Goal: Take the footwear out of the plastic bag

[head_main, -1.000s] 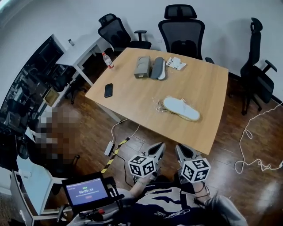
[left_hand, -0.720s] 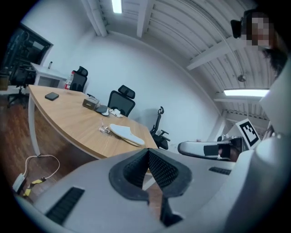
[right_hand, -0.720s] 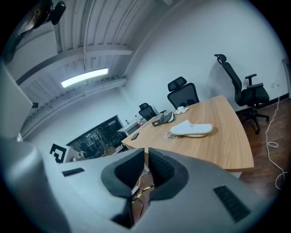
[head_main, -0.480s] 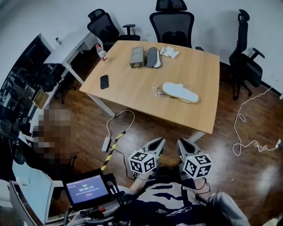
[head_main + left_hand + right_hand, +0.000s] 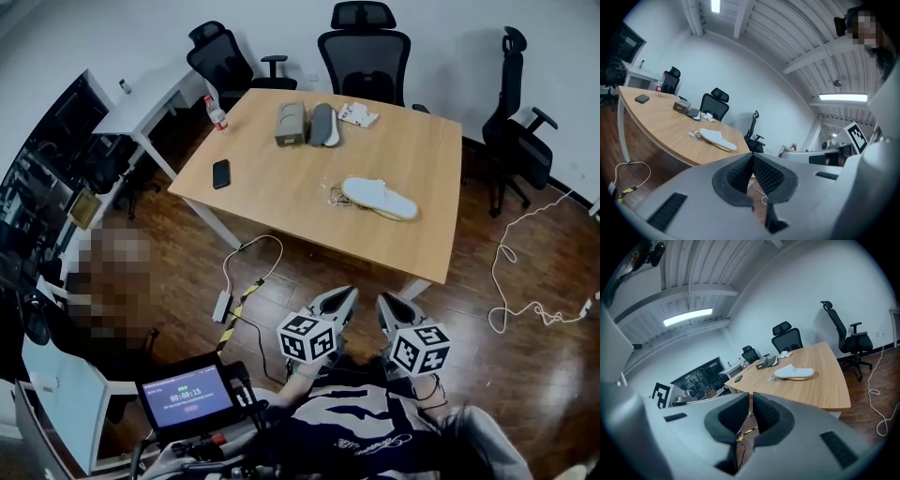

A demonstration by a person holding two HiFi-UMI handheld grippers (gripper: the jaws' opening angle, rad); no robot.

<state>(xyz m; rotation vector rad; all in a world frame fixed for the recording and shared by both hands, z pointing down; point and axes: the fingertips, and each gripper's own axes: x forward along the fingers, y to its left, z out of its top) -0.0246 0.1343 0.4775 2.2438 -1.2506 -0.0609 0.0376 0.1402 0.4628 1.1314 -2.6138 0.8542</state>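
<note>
A white slipper [image 5: 380, 198] lies on the wooden table [image 5: 281, 178], its left end at a crumpled clear plastic bag [image 5: 336, 195]. Whether the bag still covers the slipper's toe I cannot tell. Both grippers hang close to my body, well short of the table and over the floor. My left gripper [image 5: 345, 298] is shut with nothing in it. My right gripper [image 5: 384, 304] is shut too, with only a hairline slit between its pads. The left gripper view shows the slipper [image 5: 717, 137] far beyond the shut left gripper [image 5: 752, 157]. The right gripper view shows the slipper [image 5: 794, 372] past the right gripper [image 5: 751, 397].
At the table's far side lie a grey slipper [image 5: 322, 124], a grey box [image 5: 290, 123] and a white packet [image 5: 358, 113]. A phone [image 5: 221, 173] and a bottle [image 5: 217, 112] are at its left. Office chairs [image 5: 364, 52] ring the table. Cables [image 5: 520, 281] and a power strip [image 5: 230, 305] lie on the floor.
The table has slid up and away in the head view as I stepped back from it. Both grippers stay shut near my body.
</note>
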